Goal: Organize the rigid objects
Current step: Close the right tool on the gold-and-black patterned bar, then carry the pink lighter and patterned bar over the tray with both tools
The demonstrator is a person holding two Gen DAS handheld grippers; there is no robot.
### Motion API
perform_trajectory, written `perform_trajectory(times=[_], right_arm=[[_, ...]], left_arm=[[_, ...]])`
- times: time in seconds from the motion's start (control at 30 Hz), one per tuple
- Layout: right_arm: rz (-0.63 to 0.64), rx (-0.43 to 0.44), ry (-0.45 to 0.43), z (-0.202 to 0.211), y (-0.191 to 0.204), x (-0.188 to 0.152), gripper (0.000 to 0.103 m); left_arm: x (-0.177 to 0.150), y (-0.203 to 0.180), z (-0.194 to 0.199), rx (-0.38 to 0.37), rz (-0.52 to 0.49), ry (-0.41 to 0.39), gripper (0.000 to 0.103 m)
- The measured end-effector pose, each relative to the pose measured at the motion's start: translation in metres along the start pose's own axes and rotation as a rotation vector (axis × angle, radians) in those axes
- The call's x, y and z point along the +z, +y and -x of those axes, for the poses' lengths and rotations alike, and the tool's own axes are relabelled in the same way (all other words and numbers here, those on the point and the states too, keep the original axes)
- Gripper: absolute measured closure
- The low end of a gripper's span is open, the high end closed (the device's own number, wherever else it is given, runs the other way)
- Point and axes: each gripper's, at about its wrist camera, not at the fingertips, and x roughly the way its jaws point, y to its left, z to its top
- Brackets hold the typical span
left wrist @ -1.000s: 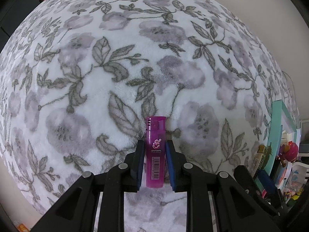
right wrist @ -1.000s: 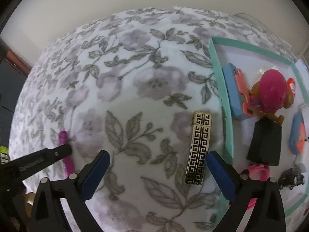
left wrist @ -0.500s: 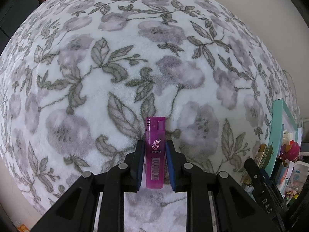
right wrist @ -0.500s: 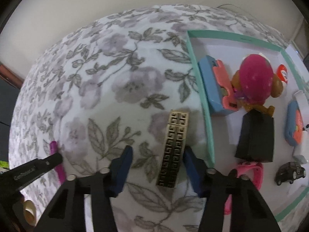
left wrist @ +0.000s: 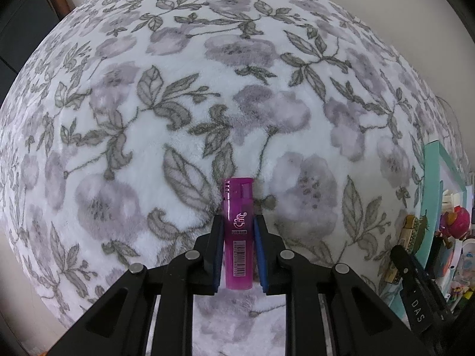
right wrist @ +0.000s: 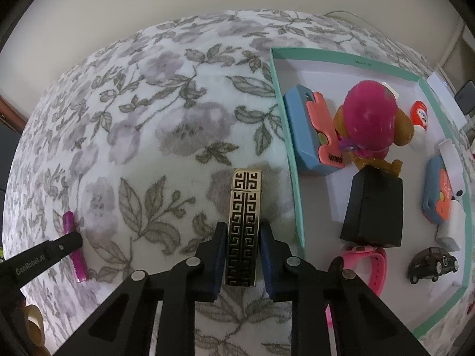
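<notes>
Two grips on at once: the left hand-held gripper [left wrist: 238,253] is clenched on the purple lighter [left wrist: 238,231], the right hand-held gripper [right wrist: 243,255] on the gold lighter [right wrist: 244,225], both lying on the floral blanket [right wrist: 166,136]. Pick-up looks finished; next, I'd say, lift clear and carry over the tray [right wrist: 292,160] rim, just beside, into a bare spot past the black box [right wrist: 374,210]

Patterned lighter [right wrist: 244,225] on blanket [right wrist: 166,136] — just left of tray [right wrist: 292,160], toys inside.
</notes>
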Motion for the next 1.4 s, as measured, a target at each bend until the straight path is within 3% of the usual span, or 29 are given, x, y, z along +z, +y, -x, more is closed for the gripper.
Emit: perform_trajectory(times=[0.3,0.6,0.83,1.13,1.4], right_arm=[[-0.015,0.036,-0.015,0.021,-0.012,-0.008,0.081],[-0.030,0.081,-0.108,0.067,-0.019,-0.004,0.081],[-0.047,0.099,-0.194,0.107,-0.029,0.003,0.081],[-0.133,0.041,-0.257,0.146,-0.095,0.004,0.081],[-0.211,-0.068,-0.158,0.133,-0.159,-0.007,0.081]], left_arm=[[0.004,-0.012,0.026,-0.017,-0.011,-0.060,0.083],[0.007,-0.030,0.067,-0.055,-0.043,-0.147,0.083],[-0.005,-0.047,0.101,-0.152,-0.093,-0.217,0.083],[-0.045,-0.102,0.138,-0.284,-0.243,-0.292,0.083],[-0.086,-0.164,0.124,-0.330,-0.418,-0.222,0.083]])
